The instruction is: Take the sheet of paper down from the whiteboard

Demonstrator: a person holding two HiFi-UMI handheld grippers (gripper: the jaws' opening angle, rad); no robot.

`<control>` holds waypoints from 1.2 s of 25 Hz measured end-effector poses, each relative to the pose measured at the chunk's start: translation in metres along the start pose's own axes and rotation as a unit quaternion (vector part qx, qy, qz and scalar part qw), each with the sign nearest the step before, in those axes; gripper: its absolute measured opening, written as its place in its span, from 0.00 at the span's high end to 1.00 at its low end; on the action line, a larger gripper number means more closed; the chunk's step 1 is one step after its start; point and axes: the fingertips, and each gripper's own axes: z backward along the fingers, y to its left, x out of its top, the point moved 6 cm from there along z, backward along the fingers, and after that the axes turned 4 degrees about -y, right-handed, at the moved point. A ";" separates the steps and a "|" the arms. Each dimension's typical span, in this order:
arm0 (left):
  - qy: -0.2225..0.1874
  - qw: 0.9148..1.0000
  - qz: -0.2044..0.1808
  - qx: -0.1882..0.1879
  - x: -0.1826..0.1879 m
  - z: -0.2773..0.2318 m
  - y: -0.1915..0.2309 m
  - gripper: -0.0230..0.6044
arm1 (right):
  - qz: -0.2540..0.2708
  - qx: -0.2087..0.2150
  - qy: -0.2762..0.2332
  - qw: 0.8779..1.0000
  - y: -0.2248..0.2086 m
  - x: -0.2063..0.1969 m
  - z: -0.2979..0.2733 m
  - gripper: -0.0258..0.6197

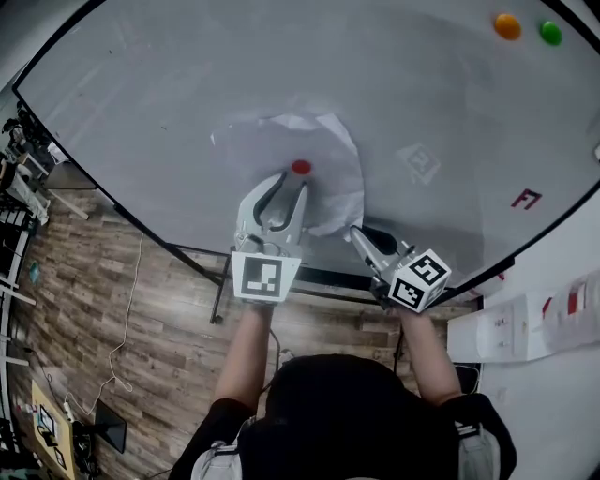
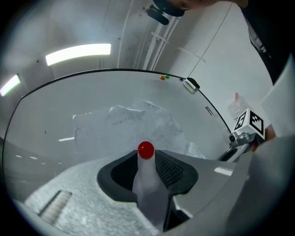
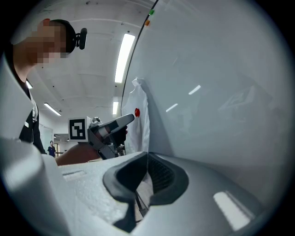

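Paper [image 1: 319, 141] still pinned by red magnet [image 1: 301, 168] | left gripper [image 1: 291, 183] jaws spread at magnet | right gripper [image 1: 356, 232] pinching paper's corner

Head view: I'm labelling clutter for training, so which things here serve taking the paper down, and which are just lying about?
Job: sheet of paper, red magnet pinning it, whiteboard, left gripper open at the magnet, right gripper shut on the paper's lower corner.
Lying about: orange magnet, green magnet, red mark on the board.
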 end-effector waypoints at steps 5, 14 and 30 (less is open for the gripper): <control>0.000 1.000 -0.024 0.006 0.003 -0.009 -0.002 0.76 | -0.004 0.007 0.002 1.000 0.004 -0.001 -0.004 0.94; -0.010 1.000 -0.023 0.014 0.004 -0.015 0.000 0.75 | -0.011 0.010 0.005 1.000 0.003 -0.001 -0.005 0.94; 0.000 0.997 -0.075 0.036 0.008 -0.022 -0.008 0.75 | -0.008 0.017 0.000 1.000 0.003 0.000 0.001 0.94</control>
